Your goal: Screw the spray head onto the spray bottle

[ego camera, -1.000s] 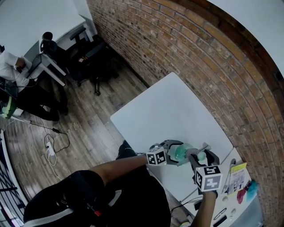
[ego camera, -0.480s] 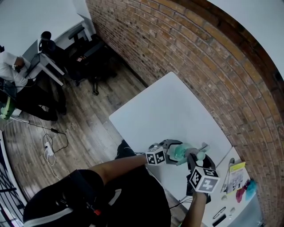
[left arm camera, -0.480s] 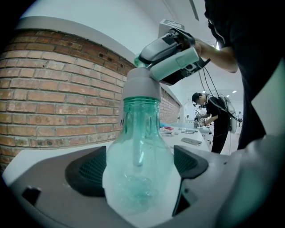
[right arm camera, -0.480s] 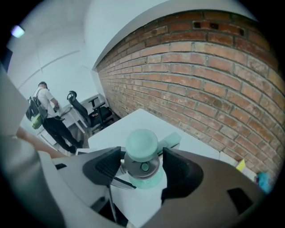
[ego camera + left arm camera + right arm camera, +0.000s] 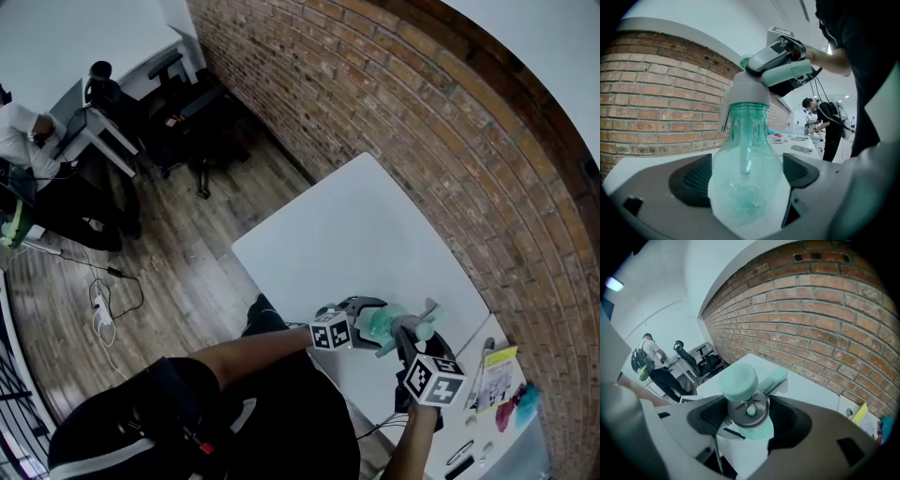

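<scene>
**A:** Head view, lower centre: what changed?
**B:** The right gripper (image 5: 409,339) has twisted the spray head (image 5: 422,323); threading is judged under way.
**A:** Left gripper view?
**B:** The left gripper (image 5: 746,180) clamps the spray bottle (image 5: 744,164), centre frame.
**A:** Right gripper view?
**B:** Jaws closed on the head, centre frame.

A red brick wall (image 5: 394,112) runs diagonally behind the white desk (image 5: 356,225), which stands on a wood plank floor (image 5: 187,262). Black office chairs (image 5: 183,94) stand along the wall at upper left, near a second desk (image 5: 108,131) where a person (image 5: 23,131) sits. A power strip (image 5: 105,319) with cables lies on the floor.
</scene>
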A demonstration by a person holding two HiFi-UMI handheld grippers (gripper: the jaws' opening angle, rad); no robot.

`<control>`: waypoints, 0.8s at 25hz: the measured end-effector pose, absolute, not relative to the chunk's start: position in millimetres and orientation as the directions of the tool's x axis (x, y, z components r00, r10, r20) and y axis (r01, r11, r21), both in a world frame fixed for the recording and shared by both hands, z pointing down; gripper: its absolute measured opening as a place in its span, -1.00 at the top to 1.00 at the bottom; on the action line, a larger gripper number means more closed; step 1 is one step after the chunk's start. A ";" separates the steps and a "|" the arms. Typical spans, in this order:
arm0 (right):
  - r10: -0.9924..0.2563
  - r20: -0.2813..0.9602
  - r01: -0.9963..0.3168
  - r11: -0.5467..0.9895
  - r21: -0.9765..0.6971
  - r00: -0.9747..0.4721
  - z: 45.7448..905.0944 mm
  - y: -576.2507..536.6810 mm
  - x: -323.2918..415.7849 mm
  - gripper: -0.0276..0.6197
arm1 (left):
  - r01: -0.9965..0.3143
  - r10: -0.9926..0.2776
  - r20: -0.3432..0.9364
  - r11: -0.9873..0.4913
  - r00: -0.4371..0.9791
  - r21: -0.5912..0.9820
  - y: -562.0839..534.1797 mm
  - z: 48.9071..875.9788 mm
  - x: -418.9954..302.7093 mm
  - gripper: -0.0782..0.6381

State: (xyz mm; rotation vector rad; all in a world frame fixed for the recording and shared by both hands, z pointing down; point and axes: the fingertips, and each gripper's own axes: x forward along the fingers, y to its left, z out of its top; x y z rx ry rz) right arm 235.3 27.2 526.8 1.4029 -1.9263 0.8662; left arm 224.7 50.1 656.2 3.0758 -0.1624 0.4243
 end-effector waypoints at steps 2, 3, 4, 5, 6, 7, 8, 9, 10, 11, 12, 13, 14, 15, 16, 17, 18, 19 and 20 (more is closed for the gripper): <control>-0.551 0.777 -0.941 0.298 -0.159 -0.306 526.7 27.1 233.9 0.07 | -0.106 -0.097 0.272 -0.994 0.957 0.019 49.5 656.3 224.3 -0.53; -0.537 0.778 -0.929 0.335 -0.160 -0.327 526.9 27.1 233.0 0.07 | -0.105 -0.096 0.272 -0.994 0.958 0.020 49.2 656.5 224.1 -0.53; -0.521 0.780 -0.915 0.369 -0.160 -0.346 527.2 27.5 232.4 0.07 | -0.104 -0.094 0.272 -0.994 0.958 0.022 49.5 656.7 224.1 -0.52; -0.504 0.784 -0.902 0.401 -0.160 -0.363 527.5 28.5 231.9 0.08 | -0.102 -0.092 0.271 -0.994 0.958 0.024 50.4 656.9 224.3 -0.52; -0.488 0.788 -0.888 0.431 -0.158 -0.376 527.7 29.6 231.6 0.08 | -0.100 -0.090 0.271 -0.995 0.958 0.025 51.3 656.9 224.6 -0.53; -0.471 0.792 -0.873 0.463 -0.153 -0.389 527.5 30.2 231.1 0.08 | -0.098 -0.088 0.271 -0.995 0.959 0.025 51.7 656.5 224.7 -0.53; -0.452 0.797 -0.855 0.497 -0.147 -0.400 527.0 30.3 230.5 0.08 | -0.096 -0.086 0.271 -0.995 0.959 0.023 51.5 656.0 224.6 -0.53; -0.432 0.803 -0.833 0.535 -0.138 -0.411 526.4 30.2 230.0 0.08 | -0.096 -0.086 0.272 -0.995 0.958 0.022 50.8 655.5 224.6 -0.52; -0.412 0.809 -0.808 0.575 -0.127 -0.420 526.1 30.1 229.4 0.08 | -0.096 -0.086 0.274 -0.995 0.958 0.023 49.8 655.5 224.5 -0.53; -0.392 0.814 -0.781 0.614 -0.116 -0.428 526.2 30.2 228.7 0.08 | -0.095 -0.085 0.276 -0.995 0.957 0.025 49.0 655.9 224.2 -0.52; -0.374 0.819 -0.754 0.648 -0.106 -0.436 526.7 30.4 228.0 0.08 | -0.093 -0.081 0.278 -0.995 0.957 0.029 48.4 656.6 223.7 -0.52; -0.358 0.822 -0.730 0.676 -0.099 -0.443 527.2 30.5 227.4 0.08 | -0.089 -0.076 0.281 -0.996 0.957 0.032 47.9 657.1 223.2 -0.52; -0.342 0.826 -0.708 0.700 -0.094 -0.448 527.7 30.6 227.3 0.08 | -0.085 -0.072 0.283 -0.996 0.956 0.033 47.5 657.4 223.1 -0.52; -0.324 0.832 -0.685 0.723 -0.090 -0.451 527.8 30.6 227.6 0.08 | -0.081 -0.069 0.285 -0.996 0.956 0.033 47.1 657.3 223.6 -0.52; -0.304 0.839 -0.659 0.747 -0.084 -0.451 527.8 30.9 228.0 0.08 | -0.079 -0.067 0.285 -0.996 0.956 0.033 46.8 656.9 224.5 -0.52; -0.281 0.847 -0.628 0.774 -0.078 -0.451 527.6 31.7 228.3 0.08 | -0.078 -0.065 0.283 -0.996 0.957 0.035 47.0 656.4 225.5 -0.52; -0.257 0.855 -0.594 0.801 -0.072 -0.451 527.5 32.7 228.3 0.08 | -0.078 -0.065 0.282 -0.996 0.957 0.037 47.5 655.8 226.0 -0.52; -0.233 0.862 -0.557 0.828 -0.068 -0.450 527.6 33.7 227.8 0.08 | -0.079 -0.065 0.281 -0.996 0.958 0.038 48.1 655.2 226.0 -0.52; -0.210 0.868 -0.520 0.852 -0.064 -0.451 528.0 34.5 226.7 0.08 | -0.080 -0.066 0.280 -0.996 0.958 0.038 48.6 654.8 225.6 -0.52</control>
